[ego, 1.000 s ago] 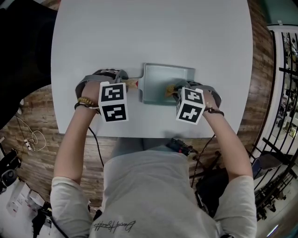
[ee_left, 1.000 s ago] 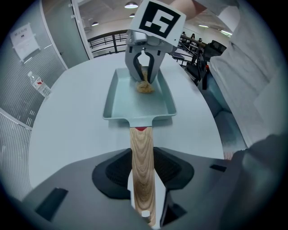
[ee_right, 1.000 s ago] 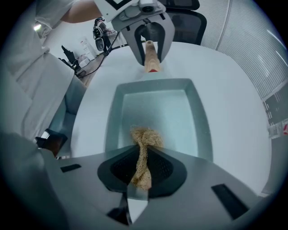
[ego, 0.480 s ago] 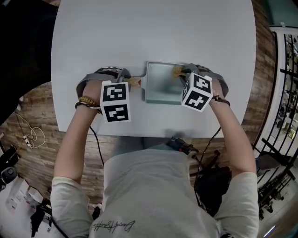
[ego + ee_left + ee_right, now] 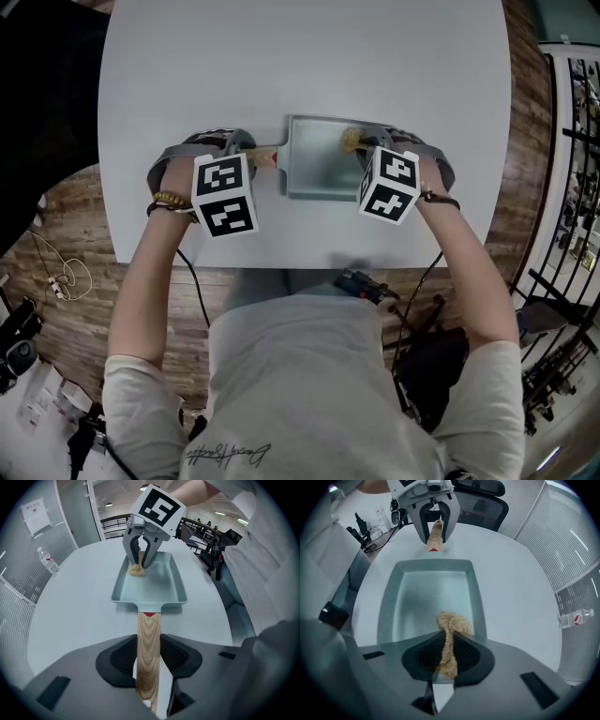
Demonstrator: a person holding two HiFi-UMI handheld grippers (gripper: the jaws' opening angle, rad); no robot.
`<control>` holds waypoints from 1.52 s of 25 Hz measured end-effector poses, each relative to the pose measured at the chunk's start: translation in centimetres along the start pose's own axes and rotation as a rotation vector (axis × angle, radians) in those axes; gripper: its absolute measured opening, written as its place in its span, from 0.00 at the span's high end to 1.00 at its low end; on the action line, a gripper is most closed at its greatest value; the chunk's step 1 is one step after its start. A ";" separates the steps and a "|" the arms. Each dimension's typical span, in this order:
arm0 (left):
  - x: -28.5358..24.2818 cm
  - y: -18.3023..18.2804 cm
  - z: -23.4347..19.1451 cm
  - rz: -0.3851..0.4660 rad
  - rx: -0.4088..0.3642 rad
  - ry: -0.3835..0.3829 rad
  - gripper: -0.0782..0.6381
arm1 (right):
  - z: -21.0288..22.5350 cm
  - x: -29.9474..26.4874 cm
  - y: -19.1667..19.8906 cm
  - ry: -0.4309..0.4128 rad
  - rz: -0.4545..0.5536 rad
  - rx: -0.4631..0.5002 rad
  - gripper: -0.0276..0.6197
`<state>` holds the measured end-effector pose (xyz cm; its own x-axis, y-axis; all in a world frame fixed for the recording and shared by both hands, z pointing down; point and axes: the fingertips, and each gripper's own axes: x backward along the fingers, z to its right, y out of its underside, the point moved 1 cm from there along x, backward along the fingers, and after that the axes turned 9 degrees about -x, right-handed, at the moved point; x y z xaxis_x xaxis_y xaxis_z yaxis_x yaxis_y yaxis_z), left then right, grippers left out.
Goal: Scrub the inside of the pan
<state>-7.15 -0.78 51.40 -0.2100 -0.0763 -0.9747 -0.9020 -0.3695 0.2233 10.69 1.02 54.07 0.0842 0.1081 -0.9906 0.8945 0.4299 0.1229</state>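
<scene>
The left hand-held gripper (image 5: 149, 658) clamps the wooden handle (image 5: 148, 630) of the pan (image 5: 164, 581); the right hand-held gripper (image 5: 447, 660) pinches a fibre scrubber (image 5: 452, 623), which a hard stroke could tear loose

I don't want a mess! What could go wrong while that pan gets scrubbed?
The right gripper pinches only a thin waist of the scrubber, so hard rubbing might pull it loose. The scrubber sits beside a wall of the pan, and the left gripper holds only the wooden handle, so a strong push there might twist or tip the pan.
</scene>
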 end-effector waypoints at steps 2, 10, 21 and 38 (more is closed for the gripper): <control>0.1 0.2 0.0 -0.005 -0.003 0.000 0.67 | -0.9 0.1 0.1 -0.027 -0.008 0.001 0.86; -0.1 0.1 -0.2 -0.019 -0.012 -0.001 0.67 | -4.8 0.5 1.2 -0.206 -0.061 -0.021 0.86; -0.2 0.0 -0.4 -0.032 -0.011 0.000 0.67 | -8.2 1.0 2.0 -0.382 -0.098 -0.044 0.86; -0.2 -0.2 -0.1 -0.014 -0.052 0.023 0.67 | -8.4 1.1 1.9 -0.373 -0.114 -0.048 0.86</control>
<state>-6.92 -0.78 51.54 -0.1879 -0.0920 -0.9779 -0.8839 -0.4182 0.2092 8.80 9.54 53.70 0.1477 -0.2725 -0.9508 0.8866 0.4626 0.0051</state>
